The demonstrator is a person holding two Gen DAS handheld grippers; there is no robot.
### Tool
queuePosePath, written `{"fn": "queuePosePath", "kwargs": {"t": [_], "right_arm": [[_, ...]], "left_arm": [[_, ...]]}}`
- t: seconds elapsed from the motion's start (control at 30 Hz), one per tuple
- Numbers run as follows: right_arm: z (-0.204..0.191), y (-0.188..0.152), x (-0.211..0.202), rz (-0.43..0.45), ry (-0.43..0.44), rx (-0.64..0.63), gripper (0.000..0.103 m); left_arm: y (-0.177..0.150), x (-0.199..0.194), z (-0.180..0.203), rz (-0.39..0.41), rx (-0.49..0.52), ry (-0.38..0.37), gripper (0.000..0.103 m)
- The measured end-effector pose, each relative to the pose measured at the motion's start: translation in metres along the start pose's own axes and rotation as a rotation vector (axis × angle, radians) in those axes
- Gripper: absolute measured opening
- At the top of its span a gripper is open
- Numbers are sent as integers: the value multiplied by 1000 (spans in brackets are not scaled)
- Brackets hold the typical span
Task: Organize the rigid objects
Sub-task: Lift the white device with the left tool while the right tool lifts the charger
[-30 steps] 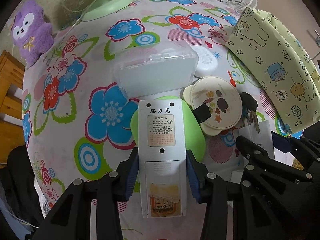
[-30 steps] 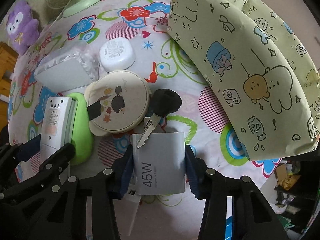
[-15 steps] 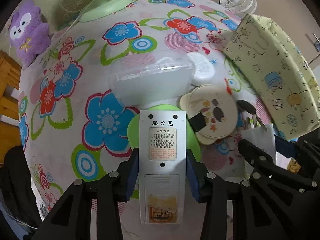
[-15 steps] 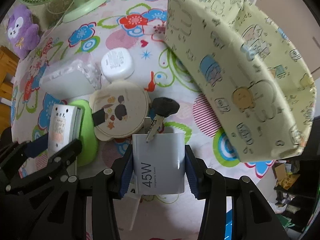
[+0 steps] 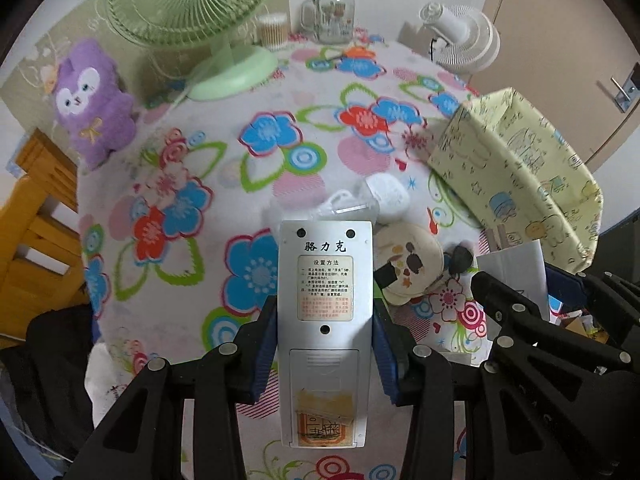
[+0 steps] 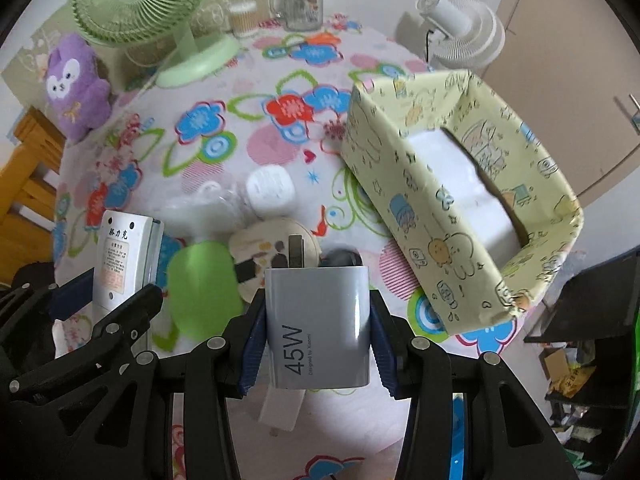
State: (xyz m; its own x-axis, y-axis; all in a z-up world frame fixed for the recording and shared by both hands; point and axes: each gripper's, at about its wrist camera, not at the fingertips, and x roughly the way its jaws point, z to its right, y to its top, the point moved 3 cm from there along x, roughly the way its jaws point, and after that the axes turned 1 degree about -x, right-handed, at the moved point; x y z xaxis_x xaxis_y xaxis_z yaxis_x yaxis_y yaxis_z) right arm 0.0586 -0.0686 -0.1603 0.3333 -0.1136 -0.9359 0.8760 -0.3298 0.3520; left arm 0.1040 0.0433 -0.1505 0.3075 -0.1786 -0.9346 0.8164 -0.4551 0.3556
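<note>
My left gripper (image 5: 325, 344) is shut on a white remote control (image 5: 325, 308), held back side up above the floral table. The same remote (image 6: 122, 256) shows at the left of the right wrist view. My right gripper (image 6: 316, 340) is shut on a grey 45W charger (image 6: 318, 328), its plug prongs pointing away from me. A yellow patterned box (image 6: 452, 216) stands open to the right, white inside. On the cloth below lie a green oval object (image 6: 204, 284), a round cream case (image 5: 408, 264), a white round case (image 6: 270, 192), a clear plastic box (image 5: 340, 208) and a black-headed key (image 5: 462, 258).
A green desk fan (image 5: 200, 12), a purple plush toy (image 5: 90, 100), a glass jar with a green lid (image 5: 334, 12), a cotton-swab tub (image 5: 272, 30) and a white fan (image 5: 464, 36) line the table's far side. A wooden chair (image 5: 32, 216) stands at the left.
Both grippers have risen with the remote and the charger, so the table looks farther off. The key no longer rests on the charger, and the box's open top has come into the right wrist view.
</note>
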Motion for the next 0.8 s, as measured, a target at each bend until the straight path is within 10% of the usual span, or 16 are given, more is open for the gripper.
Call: {"fn": "queuePosePath", "kwargs": {"t": [0.8], "right_arm": [[-18, 4, -58, 108, 58, -101, 50]], "left_arm": [[-11, -60, -10, 123, -97, 65, 44]]}}
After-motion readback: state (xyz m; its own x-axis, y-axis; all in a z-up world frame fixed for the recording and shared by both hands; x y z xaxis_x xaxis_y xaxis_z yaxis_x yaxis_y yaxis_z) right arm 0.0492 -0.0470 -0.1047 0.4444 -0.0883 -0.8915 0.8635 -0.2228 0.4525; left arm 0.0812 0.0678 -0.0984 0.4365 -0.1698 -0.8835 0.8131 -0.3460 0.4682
